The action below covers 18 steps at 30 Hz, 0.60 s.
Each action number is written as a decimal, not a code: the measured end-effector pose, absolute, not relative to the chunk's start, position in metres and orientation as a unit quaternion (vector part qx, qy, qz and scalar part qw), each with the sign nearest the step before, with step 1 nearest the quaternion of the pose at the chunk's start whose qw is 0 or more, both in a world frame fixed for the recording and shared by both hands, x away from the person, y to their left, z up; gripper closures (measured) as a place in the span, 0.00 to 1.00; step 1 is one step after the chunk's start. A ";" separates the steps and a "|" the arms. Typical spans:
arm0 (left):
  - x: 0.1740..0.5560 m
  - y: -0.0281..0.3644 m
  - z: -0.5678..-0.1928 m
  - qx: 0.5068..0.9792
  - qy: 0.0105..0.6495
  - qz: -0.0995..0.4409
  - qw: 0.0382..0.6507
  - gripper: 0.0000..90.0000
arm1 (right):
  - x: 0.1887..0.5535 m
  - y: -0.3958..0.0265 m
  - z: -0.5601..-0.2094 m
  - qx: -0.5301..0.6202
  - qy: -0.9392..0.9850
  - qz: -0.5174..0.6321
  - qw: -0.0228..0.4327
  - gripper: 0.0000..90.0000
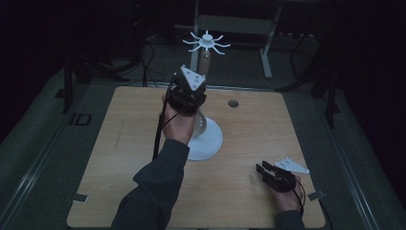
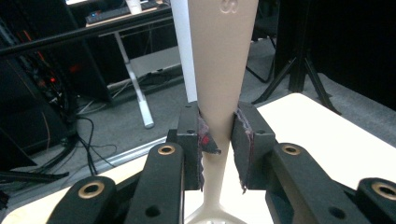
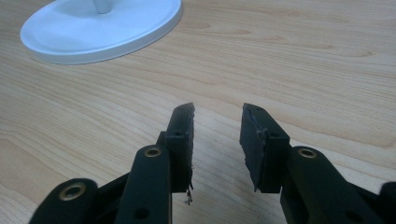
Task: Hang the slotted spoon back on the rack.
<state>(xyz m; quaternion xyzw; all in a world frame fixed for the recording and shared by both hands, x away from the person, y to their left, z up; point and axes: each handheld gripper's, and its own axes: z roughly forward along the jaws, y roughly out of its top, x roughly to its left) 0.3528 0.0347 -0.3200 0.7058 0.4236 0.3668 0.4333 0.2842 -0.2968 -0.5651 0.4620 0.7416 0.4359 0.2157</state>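
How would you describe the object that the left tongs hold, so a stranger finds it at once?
On the light wooden table, look for the round white base near the middle. From it rises a beige tapered stem, clamped by the left tongs. Its white spoked crown sets it apart.

One wooden table (image 1: 249,129) — one white stand (image 1: 207,139) on it — two grippers: left gripper (image 1: 187,93), right gripper (image 1: 268,173).

stood upright mid-table: a white stand (image 1: 207,139) with a round base, a tapering beige stem (image 2: 219,84) clamped between padded jaws, and a white spoked crown (image 1: 207,42) on top at the far side.
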 end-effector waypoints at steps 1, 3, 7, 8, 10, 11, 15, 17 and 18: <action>0.353 0.035 -0.320 0.706 0.423 0.366 0.435 0.82 | 0.284 -0.297 -0.565 0.462 0.742 0.436 0.216 0.72; 0.353 0.035 -0.321 0.707 0.420 0.366 0.436 0.81 | 0.284 -0.297 -0.565 0.462 0.742 0.436 0.215 0.72; 0.350 0.036 -0.319 0.705 0.414 0.366 0.445 0.77 | 0.284 -0.297 -0.565 0.462 0.743 0.435 0.214 0.72; 0.349 0.036 -0.319 0.705 0.412 0.366 0.446 0.76 | 0.284 -0.296 -0.565 0.461 0.743 0.435 0.214 0.72; 0.348 0.036 -0.319 0.707 0.409 0.365 0.448 0.73 | 0.284 -0.296 -0.565 0.461 0.743 0.435 0.215 0.71; 0.347 0.036 -0.319 0.706 0.408 0.365 0.450 0.72 | 0.284 -0.296 -0.565 0.461 0.743 0.435 0.215 0.71; 0.345 0.037 -0.319 0.707 0.405 0.359 0.455 0.67 | 0.284 -0.296 -0.566 0.461 0.743 0.434 0.215 0.71; 0.344 0.037 -0.319 0.706 0.405 0.358 0.457 0.65 | 0.285 -0.296 -0.566 0.461 0.743 0.434 0.215 0.70; 0.343 0.038 -0.319 0.705 0.405 0.358 0.460 0.65 | 0.285 -0.296 -0.566 0.461 0.743 0.434 0.215 0.70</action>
